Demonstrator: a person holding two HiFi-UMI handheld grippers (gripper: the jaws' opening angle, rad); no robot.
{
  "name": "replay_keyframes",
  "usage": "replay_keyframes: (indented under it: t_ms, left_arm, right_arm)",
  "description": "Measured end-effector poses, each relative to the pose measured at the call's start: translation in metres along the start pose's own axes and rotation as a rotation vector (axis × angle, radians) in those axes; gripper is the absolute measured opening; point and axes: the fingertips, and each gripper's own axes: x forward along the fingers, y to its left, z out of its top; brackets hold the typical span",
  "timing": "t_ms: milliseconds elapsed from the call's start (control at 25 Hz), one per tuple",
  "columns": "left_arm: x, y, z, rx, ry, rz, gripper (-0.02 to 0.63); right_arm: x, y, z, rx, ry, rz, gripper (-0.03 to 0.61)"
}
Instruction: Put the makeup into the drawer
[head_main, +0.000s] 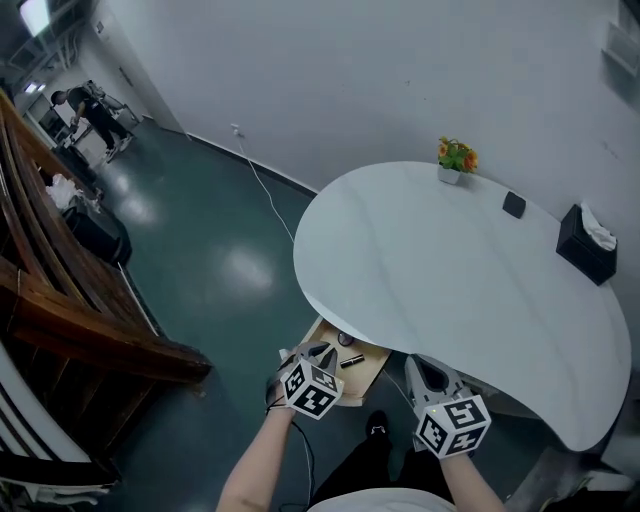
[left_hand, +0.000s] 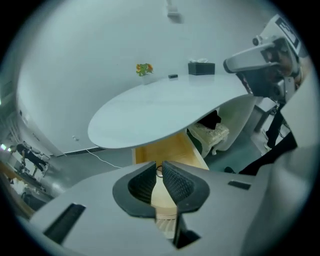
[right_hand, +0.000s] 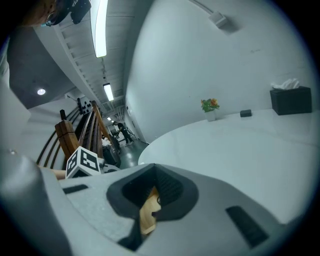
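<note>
- The makeup looks like it's already in the open wooden drawer (head_main: 376, 358) that sticks out from under the near edge of the round white table (head_main: 450, 270). There's a small round piece (head_main: 345, 340) at the back and a dark lipstick-type stick (head_main: 352, 361) just in front of it.
- The thing that matters is that the drawer sits just ahead of and below the left gripper (head_main: 318, 352). It's the closer one by a good bit, basically hanging over the drawer's front-left corner. The right gripper (head_main: 425, 366) is off to the drawer's right, beside it rather than over it.
- The drawer's long axis runs from under the tabletop out toward the person. My guess is whatever comes next is a push straight back along that line.
- In its own view, the left gripper (left_hand: 159, 167) has its jaws almost pinched together with just a thin slit left. Nothing is in there, you just see the drawer (left_hand: 165, 150) through the gap. It's pitched steeply down at it.
- The right gripper (right_hand: 154, 167) has its jaws closed tip to tip and is empty. It's aimed much flatter, out across the tabletop.
- There's a small dark object (head_main: 514, 205) far across the table. I can't tell if it's makeup.
</note>
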Motion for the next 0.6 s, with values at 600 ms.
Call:
replay_keyframes:
  t_ms: [600]
  left_arm:
    - [-0.083, 0.046, 0.034, -0.265, -0.243, 0.225, 0.003]
  right_arm:
    - [0.013, 0.018, 0.034, -0.060, -0.044, 0.090, 0.002]
